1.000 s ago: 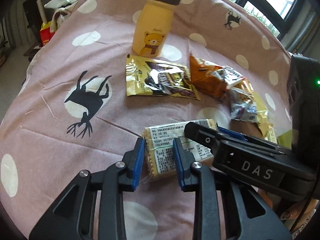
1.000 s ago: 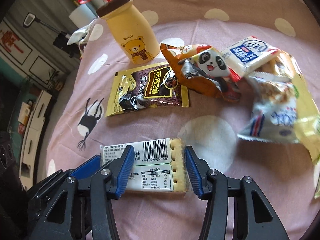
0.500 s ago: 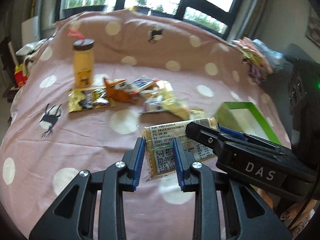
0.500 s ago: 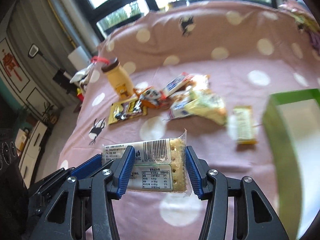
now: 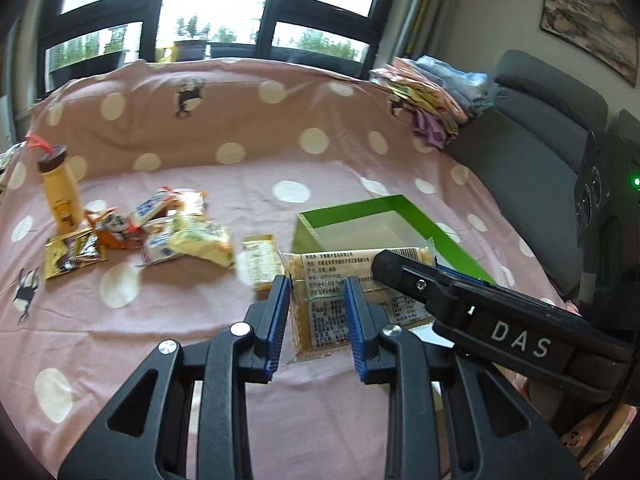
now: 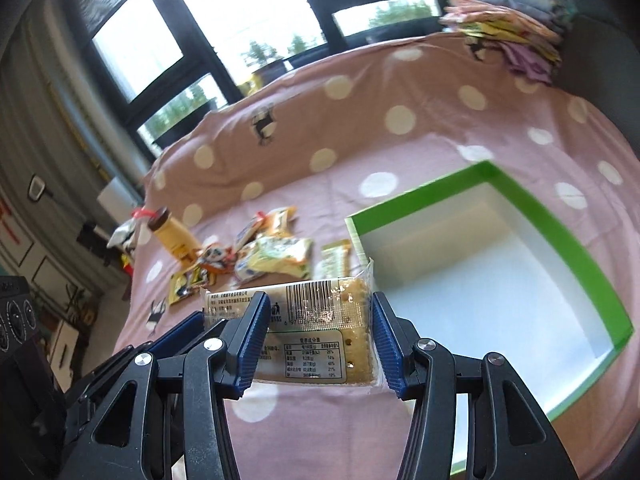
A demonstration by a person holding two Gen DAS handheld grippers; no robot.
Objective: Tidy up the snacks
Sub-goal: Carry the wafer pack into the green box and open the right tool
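Note:
A cracker packet point(image 5: 320, 312) in clear wrap with a barcode label is held in the air by both grippers. My left gripper point(image 5: 317, 322) is shut on one end of it. My right gripper point(image 6: 316, 340) is shut on the other end of the packet point(image 6: 316, 344). A green box point(image 6: 560, 240) with a white inside stands open just right of the packet; it also shows in the left wrist view point(image 5: 360, 210). A pile of snack bags point(image 5: 188, 232) lies at the left on the pink dotted cloth point(image 5: 240, 168).
A yellow bear bottle point(image 5: 60, 188) with a brown cap stands left of the pile. A gold packet point(image 5: 70, 256) and a small yellow bar point(image 5: 262, 260) lie on the cloth. Folded clothes point(image 5: 432, 96) and a grey sofa point(image 5: 540, 152) are at the right.
Both grippers have lifted the cracker packet off the cloth and carried it right, away from the snack pile. The green box has come into view beside it.

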